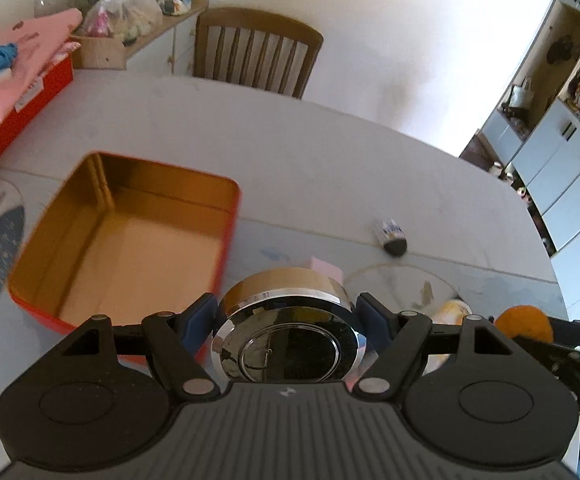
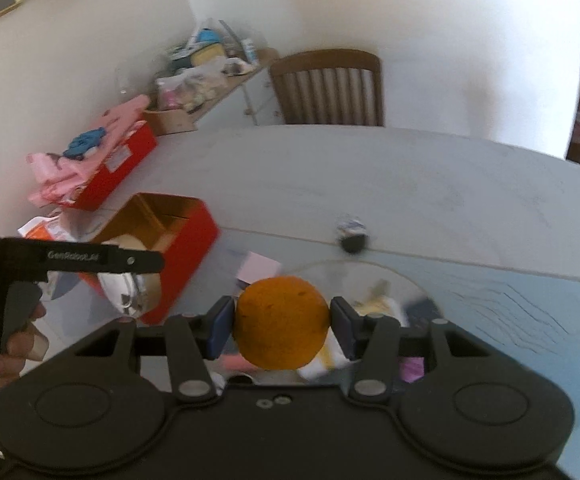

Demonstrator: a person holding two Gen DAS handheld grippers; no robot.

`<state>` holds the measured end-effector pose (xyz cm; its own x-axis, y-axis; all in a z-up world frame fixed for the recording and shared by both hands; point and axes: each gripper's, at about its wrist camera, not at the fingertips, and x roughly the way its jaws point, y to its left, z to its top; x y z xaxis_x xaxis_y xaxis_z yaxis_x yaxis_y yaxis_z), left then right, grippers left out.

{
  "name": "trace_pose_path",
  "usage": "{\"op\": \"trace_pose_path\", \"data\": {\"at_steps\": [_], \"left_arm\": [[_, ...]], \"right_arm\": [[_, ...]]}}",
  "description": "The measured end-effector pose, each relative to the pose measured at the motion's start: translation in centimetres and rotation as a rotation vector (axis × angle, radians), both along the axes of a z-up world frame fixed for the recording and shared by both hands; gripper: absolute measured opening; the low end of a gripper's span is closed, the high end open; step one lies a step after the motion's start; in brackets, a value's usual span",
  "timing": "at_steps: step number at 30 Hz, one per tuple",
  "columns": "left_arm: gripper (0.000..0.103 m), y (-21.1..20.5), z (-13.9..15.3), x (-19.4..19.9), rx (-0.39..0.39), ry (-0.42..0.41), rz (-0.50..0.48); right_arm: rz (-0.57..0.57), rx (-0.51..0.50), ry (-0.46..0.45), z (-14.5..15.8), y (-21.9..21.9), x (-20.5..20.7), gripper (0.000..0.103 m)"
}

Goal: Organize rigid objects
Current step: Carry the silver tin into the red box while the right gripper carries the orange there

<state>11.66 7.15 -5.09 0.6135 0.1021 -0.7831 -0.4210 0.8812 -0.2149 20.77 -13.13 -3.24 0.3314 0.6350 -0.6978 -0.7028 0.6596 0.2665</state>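
Note:
My left gripper (image 1: 288, 316) is shut on a round gold tin with a chrome lid (image 1: 286, 332), held above the table just right of an open red tin box with a gold inside (image 1: 130, 236). My right gripper (image 2: 282, 322) is shut on an orange ball (image 2: 282, 322), held above the table. The right wrist view shows the left gripper (image 2: 90, 260) with the gold tin (image 2: 130, 292) by the red box (image 2: 178, 240). The orange ball also shows at the right edge of the left wrist view (image 1: 523, 322).
A small dark-capped bottle (image 1: 391, 236) lies on the grey table (image 1: 329, 160). A pink pad (image 2: 260, 266) and soft items lie near a clear round mat (image 2: 369, 280). A red box with pink cloth (image 1: 22, 92) stands at the left. A wooden chair (image 1: 256, 50) is behind the table.

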Motion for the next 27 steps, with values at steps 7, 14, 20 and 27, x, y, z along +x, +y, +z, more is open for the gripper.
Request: {"op": "trace_pose_path", "data": {"at_steps": [7,14,20,27], "left_arm": [[0.076,5.4,1.0,-0.9,0.039,-0.011,0.015],[0.076,11.0,0.1,-0.5,0.083,0.024,0.021],[0.076,15.1,-1.5,1.1,0.097,0.076,-0.003],[0.076,16.5,-3.8,3.7,0.153,0.147,-0.102]], "right_arm": [[0.07,-0.008,-0.035,0.4,6.9,-2.0,0.052],[0.11,-0.024,-0.046,-0.2,13.5,-3.4,0.051],[0.128,-0.046,-0.065,-1.6,18.4,-3.9,0.051],[0.189,-0.097,-0.129,-3.5,23.3,-4.4,0.051]]}}
